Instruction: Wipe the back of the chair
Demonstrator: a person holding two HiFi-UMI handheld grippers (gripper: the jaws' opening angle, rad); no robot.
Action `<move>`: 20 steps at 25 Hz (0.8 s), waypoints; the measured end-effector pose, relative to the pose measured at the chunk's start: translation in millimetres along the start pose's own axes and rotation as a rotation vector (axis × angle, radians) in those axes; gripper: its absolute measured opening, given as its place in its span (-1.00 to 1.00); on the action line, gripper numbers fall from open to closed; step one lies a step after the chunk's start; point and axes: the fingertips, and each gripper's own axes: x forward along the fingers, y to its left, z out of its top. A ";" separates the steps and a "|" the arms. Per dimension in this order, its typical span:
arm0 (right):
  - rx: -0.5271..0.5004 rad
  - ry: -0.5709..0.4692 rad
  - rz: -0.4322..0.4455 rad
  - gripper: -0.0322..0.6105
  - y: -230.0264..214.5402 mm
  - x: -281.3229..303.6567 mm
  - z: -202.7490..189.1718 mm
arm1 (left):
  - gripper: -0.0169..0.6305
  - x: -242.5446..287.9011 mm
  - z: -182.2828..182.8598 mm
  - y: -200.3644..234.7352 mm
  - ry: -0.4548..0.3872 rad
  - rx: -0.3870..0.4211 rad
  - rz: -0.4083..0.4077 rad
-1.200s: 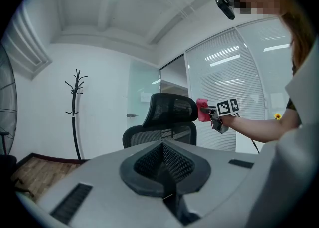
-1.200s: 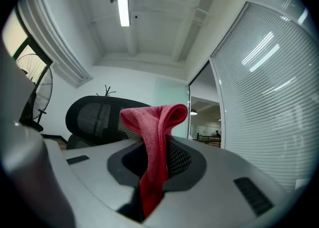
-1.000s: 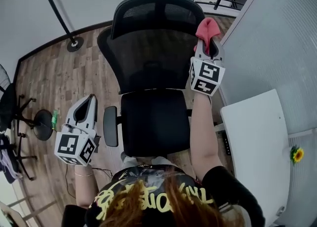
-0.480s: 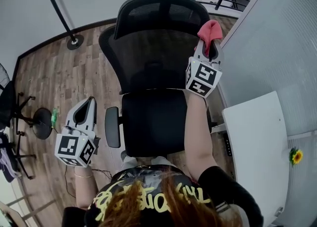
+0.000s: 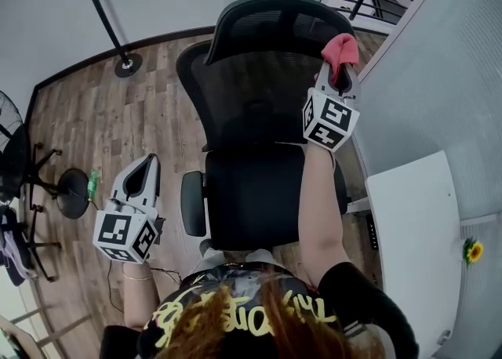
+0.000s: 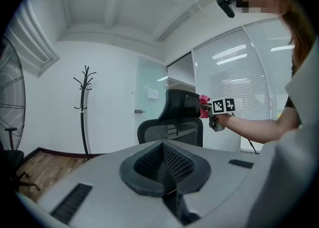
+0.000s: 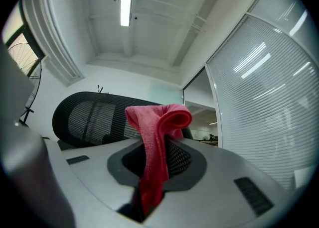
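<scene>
A black mesh office chair (image 5: 259,91) stands in front of me, its backrest (image 7: 89,117) facing me. My right gripper (image 5: 339,75) is shut on a pink-red cloth (image 5: 340,49) and is held up at the right edge of the backrest, near its top. In the right gripper view the cloth (image 7: 154,147) hangs folded between the jaws. My left gripper (image 5: 140,179) is low, to the left of the chair's seat (image 5: 251,197), shut with nothing in it. In the left gripper view the chair (image 6: 175,122) and the right gripper (image 6: 212,110) show ahead.
A coat stand (image 5: 106,12) rises at the back left. A fan (image 5: 12,161) and a black stool base (image 5: 70,193) are on the wood floor at left. A white desk (image 5: 416,232) and a blind-covered glass wall (image 5: 439,67) close in the right side.
My view has shifted so the chair sits further right in the frame. The right gripper with the cloth stays at the backrest's right edge, slightly higher up it. The left gripper barely moved.
</scene>
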 end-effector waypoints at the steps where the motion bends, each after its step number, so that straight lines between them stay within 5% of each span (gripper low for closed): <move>1: 0.003 0.001 0.006 -0.71 4.0 1.5 0.1 | -0.97 -1.1 0.3 3.6 -0.001 0.000 0.002; 20: 0.060 -0.005 0.196 -0.71 130.7 10.3 11.1 | -0.97 -17.0 2.9 62.0 -0.020 0.005 0.007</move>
